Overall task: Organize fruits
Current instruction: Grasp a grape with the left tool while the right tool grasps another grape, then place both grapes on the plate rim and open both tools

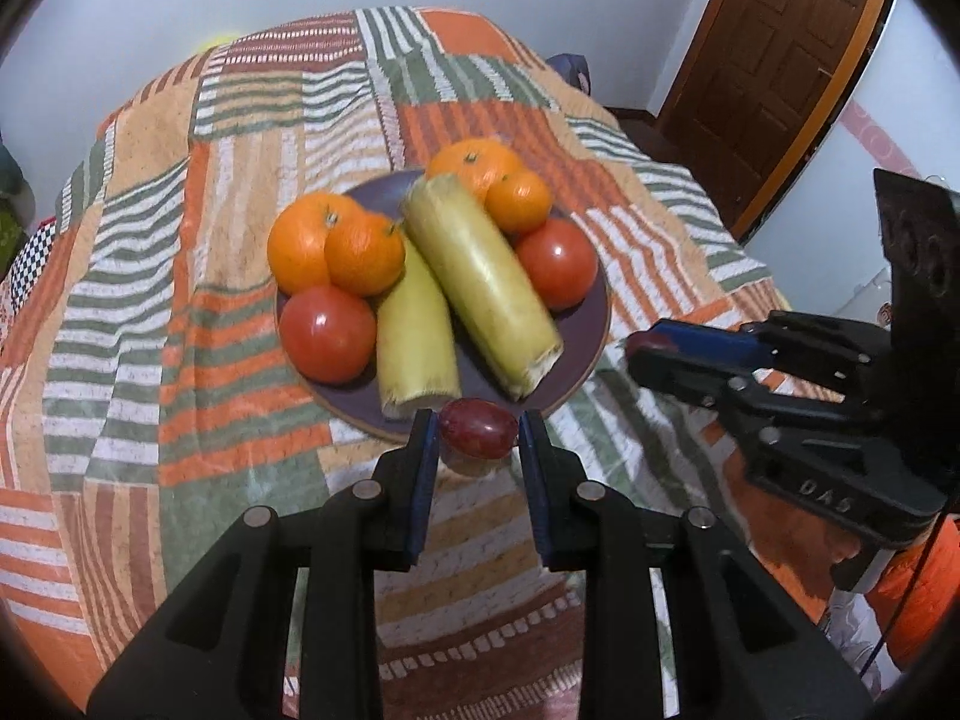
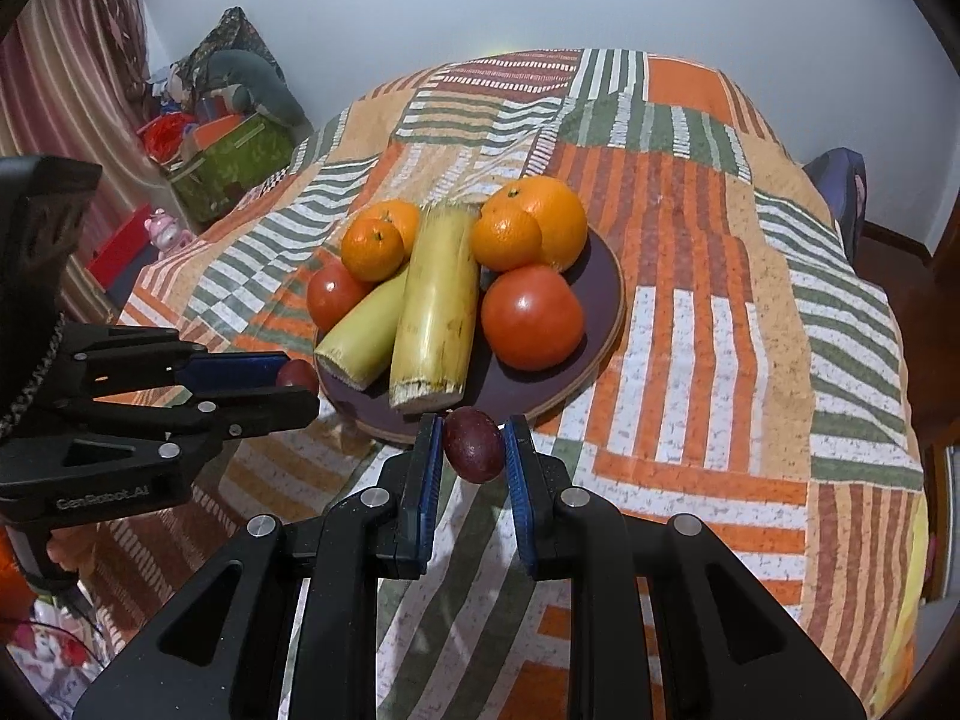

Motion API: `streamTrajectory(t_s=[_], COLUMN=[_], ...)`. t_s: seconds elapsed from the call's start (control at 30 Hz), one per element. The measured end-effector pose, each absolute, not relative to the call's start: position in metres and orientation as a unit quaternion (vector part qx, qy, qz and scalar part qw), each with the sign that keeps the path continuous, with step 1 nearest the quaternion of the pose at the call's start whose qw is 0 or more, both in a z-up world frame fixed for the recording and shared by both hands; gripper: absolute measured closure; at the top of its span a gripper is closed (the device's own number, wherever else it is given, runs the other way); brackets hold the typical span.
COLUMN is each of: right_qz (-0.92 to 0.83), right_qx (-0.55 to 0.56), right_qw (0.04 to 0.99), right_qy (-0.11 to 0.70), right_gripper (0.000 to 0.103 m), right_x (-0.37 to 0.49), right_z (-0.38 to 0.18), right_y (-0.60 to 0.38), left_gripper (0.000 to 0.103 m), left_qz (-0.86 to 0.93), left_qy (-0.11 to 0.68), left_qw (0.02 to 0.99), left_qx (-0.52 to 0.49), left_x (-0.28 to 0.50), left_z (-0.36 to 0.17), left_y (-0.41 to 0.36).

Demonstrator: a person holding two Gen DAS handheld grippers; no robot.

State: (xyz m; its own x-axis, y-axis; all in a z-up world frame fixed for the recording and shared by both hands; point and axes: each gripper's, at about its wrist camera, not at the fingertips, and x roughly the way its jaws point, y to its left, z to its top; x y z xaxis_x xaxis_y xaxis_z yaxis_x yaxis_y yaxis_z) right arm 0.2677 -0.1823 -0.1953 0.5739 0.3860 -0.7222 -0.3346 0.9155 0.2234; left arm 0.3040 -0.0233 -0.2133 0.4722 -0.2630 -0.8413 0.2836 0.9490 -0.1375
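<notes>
A dark purple plate (image 1: 585, 324) (image 2: 606, 294) on the patchwork cloth holds several oranges (image 1: 300, 243), two tomatoes (image 1: 327, 333), and two yellow-green cane pieces (image 1: 480, 282) (image 2: 435, 306). My left gripper (image 1: 477, 438) is shut on a dark red grape (image 1: 478, 427) just in front of the plate's near rim. My right gripper (image 2: 471, 450) is shut on another dark red grape (image 2: 474, 444) near the plate rim. Each gripper also shows side-on in the other's view, the right gripper (image 1: 651, 348) and the left gripper (image 2: 294, 381), each with its grape at the tip.
The striped orange, green and white cloth (image 1: 180, 312) covers a rounded table. A wooden door (image 1: 774, 48) stands at the right. Boxes and toys (image 2: 228, 144) lie on the floor by a curtain at the left.
</notes>
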Motion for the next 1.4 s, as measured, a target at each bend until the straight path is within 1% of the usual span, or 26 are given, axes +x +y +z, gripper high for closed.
streamTrajectory(t_s=[0.27, 0.53, 1.0, 1.27, 1.37, 1.4], right_qz=[0.204, 0.200, 0.197, 0.198, 0.199, 0.200], right_qx=[0.024, 0.025, 0.039, 0.034, 0.040, 0.042], right_qw=[0.891, 0.888, 0.882, 0.876, 0.875, 0.875], right_qy=[0.406, 0.414, 0.427, 0.438, 0.440, 0.439], right_gripper=[0.084, 0.084, 0.084, 0.083, 0.079, 0.075], right_x=[0.280, 0.291, 0.295, 0.299, 0.300, 0.299], right_z=[-0.193, -0.203, -0.214, -0.214, -0.212, -0.211], right_y=[-0.177, -0.175, -0.175, -0.175, -0.177, -0.177], left_gripper=[0.076, 0.076, 0.075, 0.065, 0.064, 0.064], left_qz=[-0.153, -0.148, -0.149, -0.151, -0.148, -0.147], left_qy=[0.480, 0.486, 0.478, 0.481, 0.481, 0.481], left_qw=[0.864, 0.861, 0.865, 0.863, 0.864, 0.864], left_qx=[0.010, 0.006, 0.039, 0.027, 0.023, 0.020], left_x=[0.324, 0.338, 0.340, 0.339, 0.337, 0.335], left_z=[-0.210, -0.219, -0.224, -0.224, -0.223, -0.223], left_y=[-0.029, -0.028, -0.041, -0.040, -0.039, -0.037])
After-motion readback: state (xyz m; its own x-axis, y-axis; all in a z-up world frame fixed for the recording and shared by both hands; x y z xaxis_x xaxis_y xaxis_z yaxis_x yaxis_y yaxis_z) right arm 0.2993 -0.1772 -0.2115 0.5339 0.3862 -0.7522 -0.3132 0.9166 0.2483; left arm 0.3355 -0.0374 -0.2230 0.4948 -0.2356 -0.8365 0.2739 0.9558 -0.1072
